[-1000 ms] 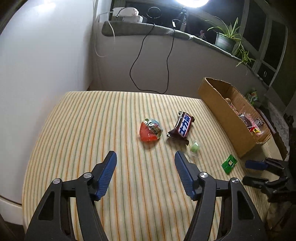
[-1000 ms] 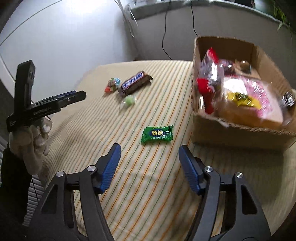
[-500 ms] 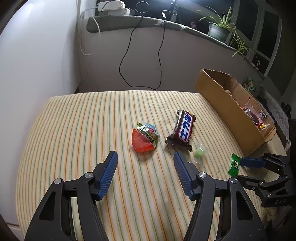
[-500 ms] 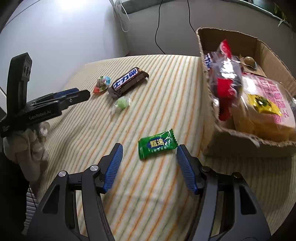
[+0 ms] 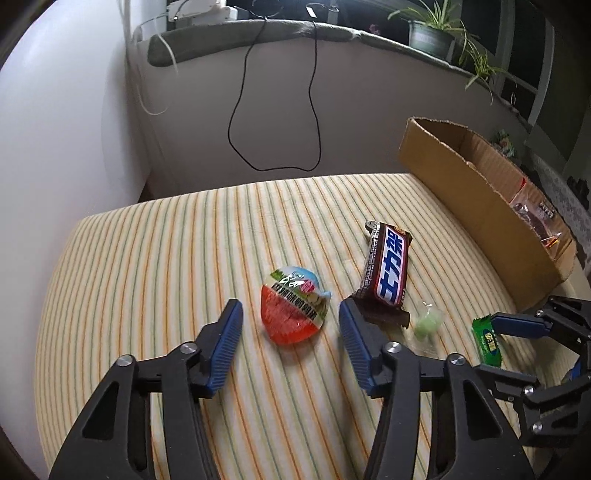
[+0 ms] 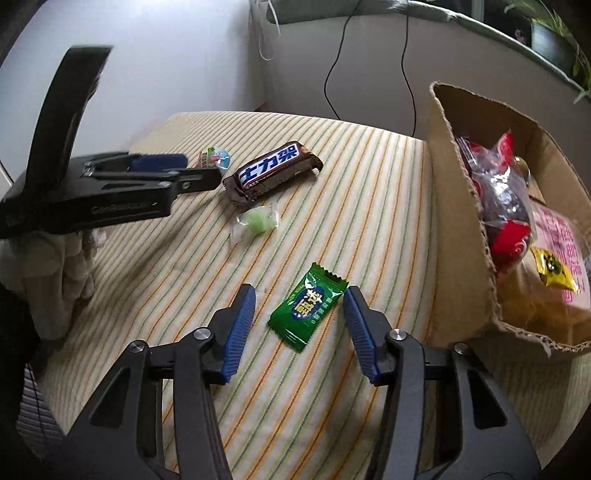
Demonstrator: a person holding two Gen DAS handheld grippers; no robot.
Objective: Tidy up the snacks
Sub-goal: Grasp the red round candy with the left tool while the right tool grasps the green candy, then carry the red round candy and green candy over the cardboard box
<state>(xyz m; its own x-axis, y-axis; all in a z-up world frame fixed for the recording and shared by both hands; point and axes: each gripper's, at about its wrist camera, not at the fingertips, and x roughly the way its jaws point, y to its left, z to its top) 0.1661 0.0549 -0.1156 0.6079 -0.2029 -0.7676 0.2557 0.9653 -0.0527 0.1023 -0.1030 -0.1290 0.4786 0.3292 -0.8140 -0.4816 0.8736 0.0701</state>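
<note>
My left gripper (image 5: pixel 290 314) is open, its blue fingers on either side of a red egg-shaped snack (image 5: pixel 293 308) on the striped table. A brown chocolate bar (image 5: pixel 388 273) and a small pale green candy (image 5: pixel 428 323) lie to its right. My right gripper (image 6: pixel 299 295) is open around a green candy packet (image 6: pixel 308 306), which also shows in the left wrist view (image 5: pixel 487 341). The chocolate bar (image 6: pixel 273 171), green candy (image 6: pixel 260 219) and egg snack (image 6: pixel 214 158) show farther off in the right wrist view.
An open cardboard box (image 6: pixel 458 206) with several packaged snacks stands on the table's right side; it also shows in the left wrist view (image 5: pixel 476 192). The striped tablecloth (image 5: pixel 166 266) ends at a wall with a black cable (image 5: pixel 314 92). Potted plants (image 5: pixel 432 33) stand on the ledge.
Both grippers have moved forward and down. The left now brackets the red egg snack; the right now brackets the green packet. Both stay open.
</note>
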